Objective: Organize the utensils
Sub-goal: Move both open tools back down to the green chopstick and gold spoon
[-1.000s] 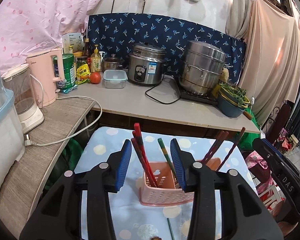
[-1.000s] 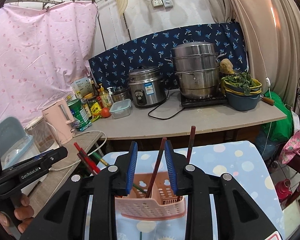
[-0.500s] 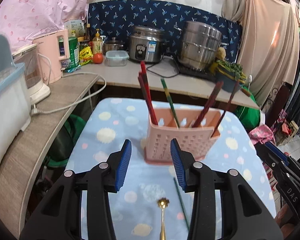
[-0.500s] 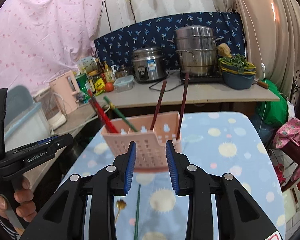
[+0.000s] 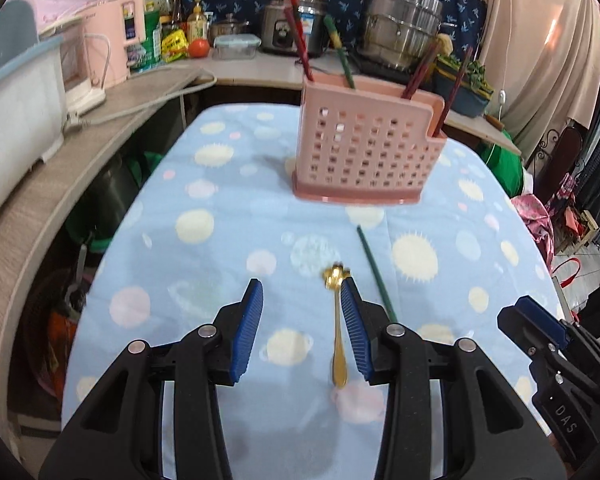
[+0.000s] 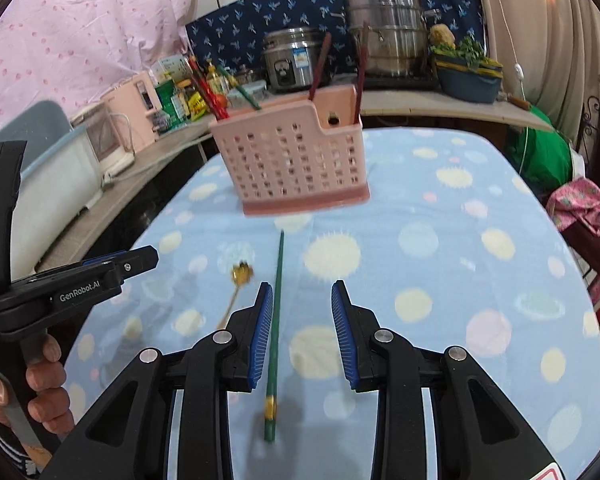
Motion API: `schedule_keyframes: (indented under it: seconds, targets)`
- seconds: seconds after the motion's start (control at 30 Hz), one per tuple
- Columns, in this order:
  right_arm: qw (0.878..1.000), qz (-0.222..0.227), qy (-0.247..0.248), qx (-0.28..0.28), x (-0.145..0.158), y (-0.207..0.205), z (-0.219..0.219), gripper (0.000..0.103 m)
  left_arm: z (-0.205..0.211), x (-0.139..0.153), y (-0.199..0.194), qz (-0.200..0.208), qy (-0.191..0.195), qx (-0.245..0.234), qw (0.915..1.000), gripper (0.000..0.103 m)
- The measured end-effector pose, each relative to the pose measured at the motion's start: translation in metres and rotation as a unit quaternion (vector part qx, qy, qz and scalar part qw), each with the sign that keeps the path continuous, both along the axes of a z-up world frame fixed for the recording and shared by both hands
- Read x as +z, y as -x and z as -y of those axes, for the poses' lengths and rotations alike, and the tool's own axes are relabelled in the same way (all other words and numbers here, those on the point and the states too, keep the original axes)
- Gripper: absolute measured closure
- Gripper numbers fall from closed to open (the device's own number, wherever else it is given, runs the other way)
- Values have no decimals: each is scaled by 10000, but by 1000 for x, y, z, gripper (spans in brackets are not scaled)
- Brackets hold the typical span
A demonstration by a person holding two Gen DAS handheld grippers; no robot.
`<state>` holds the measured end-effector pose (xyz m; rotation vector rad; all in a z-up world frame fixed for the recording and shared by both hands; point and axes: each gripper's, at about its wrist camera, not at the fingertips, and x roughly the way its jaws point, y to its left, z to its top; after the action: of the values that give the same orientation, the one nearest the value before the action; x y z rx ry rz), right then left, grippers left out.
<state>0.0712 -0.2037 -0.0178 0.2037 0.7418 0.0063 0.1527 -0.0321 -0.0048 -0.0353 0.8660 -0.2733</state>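
Observation:
A pink perforated utensil holder [image 5: 368,148] [image 6: 296,160] stands on the blue dotted cloth [image 5: 204,224], with red, green and dark red chopsticks upright in it. A gold spoon [image 5: 338,320] [image 6: 238,284] lies flat on the cloth in front of it, beside a loose green chopstick [image 5: 374,270] [image 6: 276,312]. My left gripper [image 5: 302,308] hovers open over the spoon, whose handle runs close to the right finger. My right gripper [image 6: 302,304] is open above the green chopstick, which lies near its left finger. Neither utensil is pinched.
Behind the table runs a counter with a rice cooker [image 5: 288,32], a steel steamer pot [image 5: 404,36], a pink kettle [image 5: 112,44] and a white tub [image 5: 16,108] on the left. A person's hand [image 6: 40,380] holds the left gripper's handle. Bags sit at the right.
Both grippers have dropped toward the table and tipped downward. The holder now sits farther ahead, and the spoon and green chopstick have come in between the fingers.

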Motion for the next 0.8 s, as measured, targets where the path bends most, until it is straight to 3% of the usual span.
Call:
schedule_keyframes:
  seconds: [0.3, 0.8]
  targets:
    - [9993, -354, -13, 92, -39, 22, -17, 73, -2, -42, 25, -385, -72, -8, 9992, 64]
    - [9981, -553, 115, 251, -65, 27, -43, 74, -4, -65, 38, -688, -141, -39, 9975, 64]
